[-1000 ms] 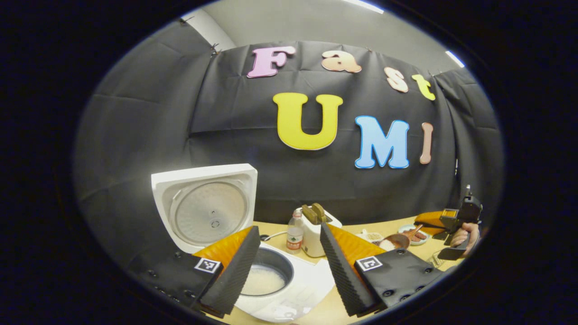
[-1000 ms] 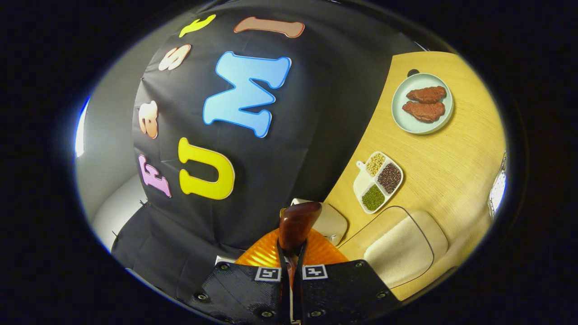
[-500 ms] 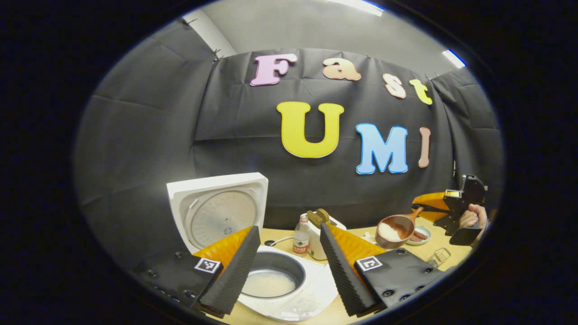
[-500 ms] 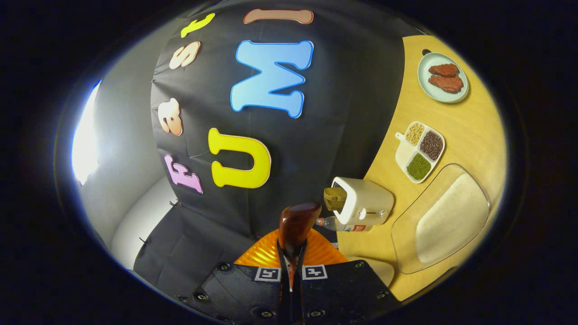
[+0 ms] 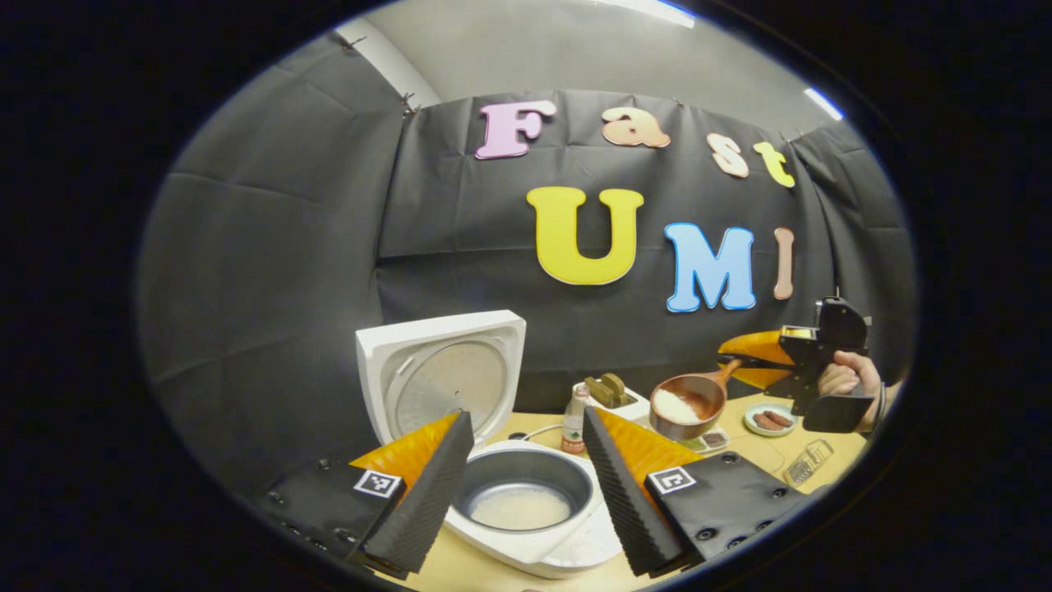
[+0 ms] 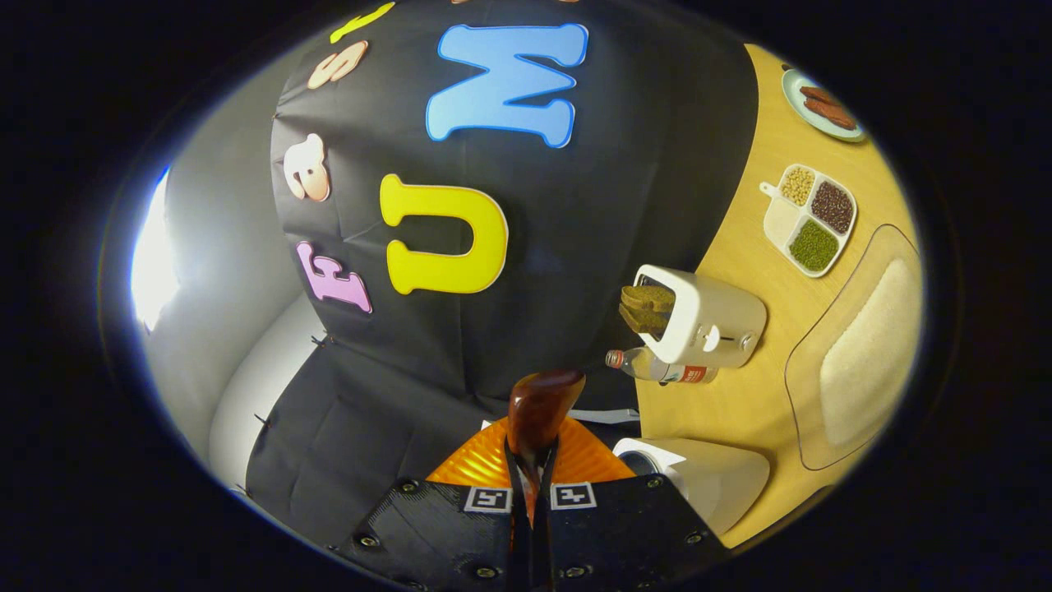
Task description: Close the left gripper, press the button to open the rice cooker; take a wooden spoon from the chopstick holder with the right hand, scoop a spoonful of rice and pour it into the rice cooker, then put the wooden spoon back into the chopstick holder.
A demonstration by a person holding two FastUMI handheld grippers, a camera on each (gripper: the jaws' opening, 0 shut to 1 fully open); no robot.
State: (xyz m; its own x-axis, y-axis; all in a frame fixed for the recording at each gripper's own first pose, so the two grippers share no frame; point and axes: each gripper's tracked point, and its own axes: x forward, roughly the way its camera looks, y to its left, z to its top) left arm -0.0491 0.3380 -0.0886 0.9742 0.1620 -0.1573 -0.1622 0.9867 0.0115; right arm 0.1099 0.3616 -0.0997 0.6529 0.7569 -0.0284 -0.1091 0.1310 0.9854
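Left gripper view: left gripper, jaws spread, hovered above the open rice cooker; right gripper pinched the wooden spoon, apparently rice-laden, beside the toaster.

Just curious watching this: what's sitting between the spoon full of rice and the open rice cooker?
In the left gripper view, a toaster with bread and a small bottle stand between the wooden spoon and the rice cooker.

Sharp, evenly lit frames — ceiling strips glare, edges bowed by fisheye
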